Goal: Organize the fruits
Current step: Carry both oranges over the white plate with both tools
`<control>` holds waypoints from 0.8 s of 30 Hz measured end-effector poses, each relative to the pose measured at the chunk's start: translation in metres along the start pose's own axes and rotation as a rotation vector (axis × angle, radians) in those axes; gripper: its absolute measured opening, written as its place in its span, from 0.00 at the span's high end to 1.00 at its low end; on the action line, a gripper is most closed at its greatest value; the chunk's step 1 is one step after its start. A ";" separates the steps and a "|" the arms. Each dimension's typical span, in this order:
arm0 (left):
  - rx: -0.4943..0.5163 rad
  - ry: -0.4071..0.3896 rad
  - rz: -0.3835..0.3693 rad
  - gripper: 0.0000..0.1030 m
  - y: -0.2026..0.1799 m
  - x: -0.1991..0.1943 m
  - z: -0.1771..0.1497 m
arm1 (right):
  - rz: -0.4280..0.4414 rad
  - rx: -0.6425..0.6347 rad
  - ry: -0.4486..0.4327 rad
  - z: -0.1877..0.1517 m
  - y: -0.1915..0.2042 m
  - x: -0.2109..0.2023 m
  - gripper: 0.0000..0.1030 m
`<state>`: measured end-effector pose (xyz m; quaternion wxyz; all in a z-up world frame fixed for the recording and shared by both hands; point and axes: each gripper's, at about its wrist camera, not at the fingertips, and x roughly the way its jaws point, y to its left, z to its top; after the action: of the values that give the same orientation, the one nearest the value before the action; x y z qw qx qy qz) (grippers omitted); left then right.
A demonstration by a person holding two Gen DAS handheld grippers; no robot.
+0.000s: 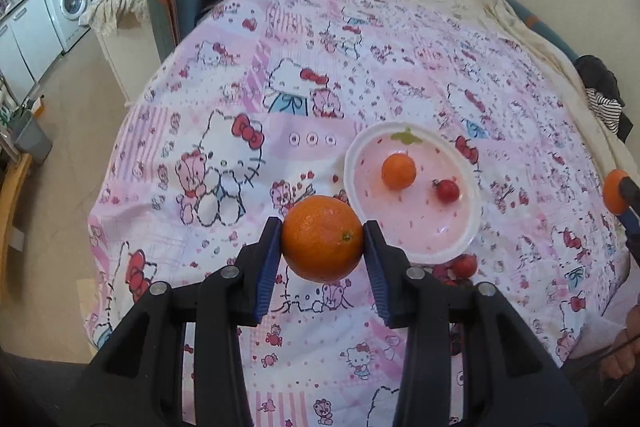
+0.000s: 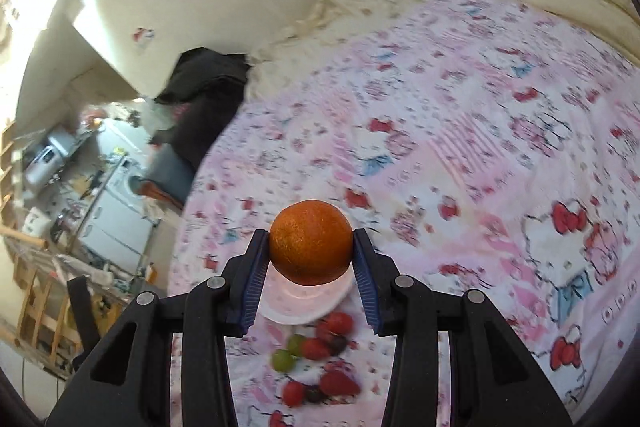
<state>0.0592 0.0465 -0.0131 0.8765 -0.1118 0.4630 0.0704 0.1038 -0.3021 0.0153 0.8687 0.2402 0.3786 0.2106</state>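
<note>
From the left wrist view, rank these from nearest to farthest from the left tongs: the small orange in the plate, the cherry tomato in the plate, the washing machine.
1. Cherry tomato, right part of the pink plate, ahead-right of the left tongs.
2. Small orange, middle of the plate; close to the tomato, so these two are nearly a tie.
3. Washing machine, far left, across the room.

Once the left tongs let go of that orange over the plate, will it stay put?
Probably it rolls a little: the orange is round and the pink plate looks smooth. The raised rim should likely contain it. It may nudge the small orange or cherry tomato.
</note>
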 end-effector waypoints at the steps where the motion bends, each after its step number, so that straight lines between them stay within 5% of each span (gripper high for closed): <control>1: 0.005 -0.008 -0.004 0.65 -0.001 -0.003 0.001 | 0.010 -0.003 0.005 0.000 0.002 0.003 0.58; 11: 0.075 -0.066 0.016 0.65 -0.015 -0.005 0.038 | 0.044 -0.095 0.035 0.014 0.034 0.035 0.58; 24: 0.209 -0.081 0.038 0.65 -0.053 0.028 0.079 | 0.016 -0.113 0.101 0.043 0.026 0.082 0.58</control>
<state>0.1496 0.0166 0.0136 0.8998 -0.0080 0.4342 0.0427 0.1827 -0.2473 0.0104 0.8589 0.1829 0.4076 0.2503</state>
